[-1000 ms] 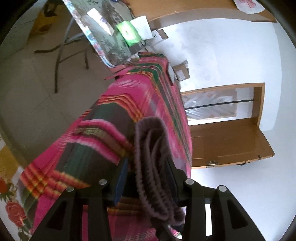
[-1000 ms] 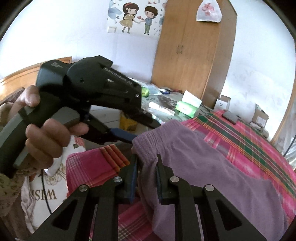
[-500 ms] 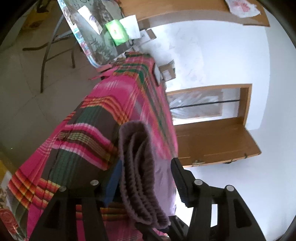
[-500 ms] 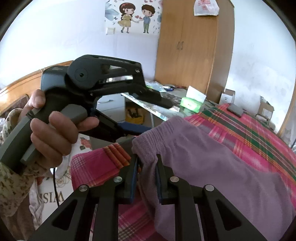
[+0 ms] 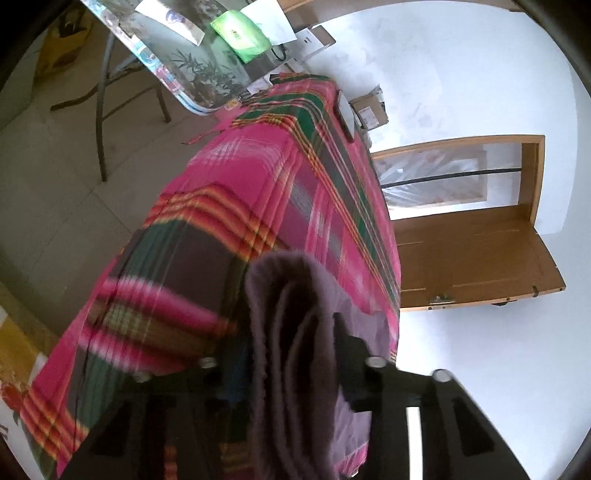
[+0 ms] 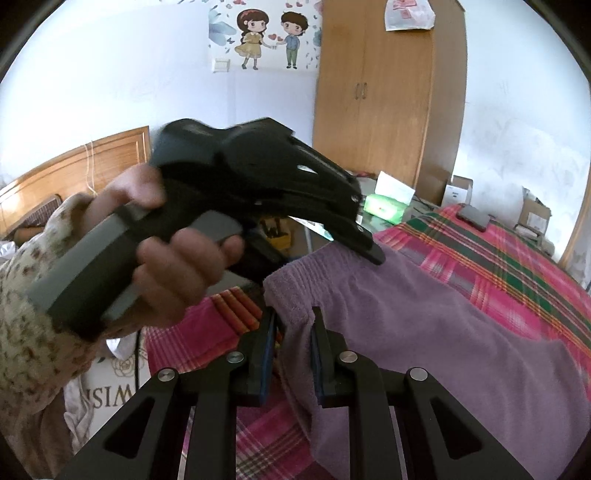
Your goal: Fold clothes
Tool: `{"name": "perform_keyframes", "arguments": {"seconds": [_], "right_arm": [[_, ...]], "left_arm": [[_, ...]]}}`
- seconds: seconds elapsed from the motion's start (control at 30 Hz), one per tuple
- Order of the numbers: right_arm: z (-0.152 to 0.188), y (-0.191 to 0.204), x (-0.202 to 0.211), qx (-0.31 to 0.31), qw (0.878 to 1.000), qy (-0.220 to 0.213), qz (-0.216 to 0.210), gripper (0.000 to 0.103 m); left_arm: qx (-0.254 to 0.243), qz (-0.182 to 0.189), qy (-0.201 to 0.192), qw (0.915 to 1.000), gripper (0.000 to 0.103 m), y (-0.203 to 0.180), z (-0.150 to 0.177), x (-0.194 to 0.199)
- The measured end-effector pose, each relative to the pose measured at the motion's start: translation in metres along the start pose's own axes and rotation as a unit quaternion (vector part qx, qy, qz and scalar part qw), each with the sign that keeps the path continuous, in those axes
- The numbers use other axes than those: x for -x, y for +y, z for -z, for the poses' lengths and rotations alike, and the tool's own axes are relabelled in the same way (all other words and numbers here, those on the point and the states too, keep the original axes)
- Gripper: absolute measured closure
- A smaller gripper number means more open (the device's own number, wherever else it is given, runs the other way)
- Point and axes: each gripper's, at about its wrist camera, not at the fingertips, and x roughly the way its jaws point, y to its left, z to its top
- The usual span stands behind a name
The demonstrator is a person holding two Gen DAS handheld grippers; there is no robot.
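A purple garment [image 6: 424, 332] is seen spread over a bed covered by a pink, green and orange plaid blanket [image 5: 258, 206], with its thick folded edge lifted at the near end of the bed. At the left, the left hand-held gripper [image 5: 291, 354] is gripped by a person's hand [image 6: 173, 266] in a floral sleeve [image 6: 33, 295]; a bunched fold of the garment lies between its jaws, which are closing, though it cannot be told from the blurred left wrist view whether the pads are pressing on the cloth yet. Just to the right of it, the right hand-held gripper [image 6: 293, 350] is clenched on the hem of the same garment, the cloth being pinched between its blue-lined fingers [image 6: 267, 354]. Beyond the bed, a glass-topped table [image 5: 192, 70] is seen carrying a green packet [image 5: 240, 35] (a white card stands beside it). Farther right, a dark phone [image 6: 472, 218] lies on the blanket near the bed's far corner, and a wooden wardrobe [image 6: 376, 103] stands against the white wall, with cardboard boxes [image 6: 535, 218] set on the floor at the far right.
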Motion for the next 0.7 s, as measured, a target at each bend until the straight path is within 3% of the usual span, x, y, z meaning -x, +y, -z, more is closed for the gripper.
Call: {"name": "perform_keyframes", "arguments": {"seconds": [0.17, 0.33, 0.7], "right_arm": [[-0.001, -0.001, -0.006, -0.003, 1.0, 0.011, 0.003, 0.087], [-0.004, 0.015, -0.019, 0.032, 0.999, 0.034, 0.024, 0.09], [-0.014, 0.018, -0.039, 0.026, 0.998, 0.052, 0.017, 0.09]], "left_arm": [[-0.006, 0.002, -0.001, 1.0, 0.087, 0.001, -0.004, -0.003], [-0.002, 0.01, -0.002, 0.9999, 0.088, 0.01, -0.008, 0.001], [-0.013, 0.004, -0.006, 0.9999, 0.089, 0.02, -0.014, 0.009]]}}
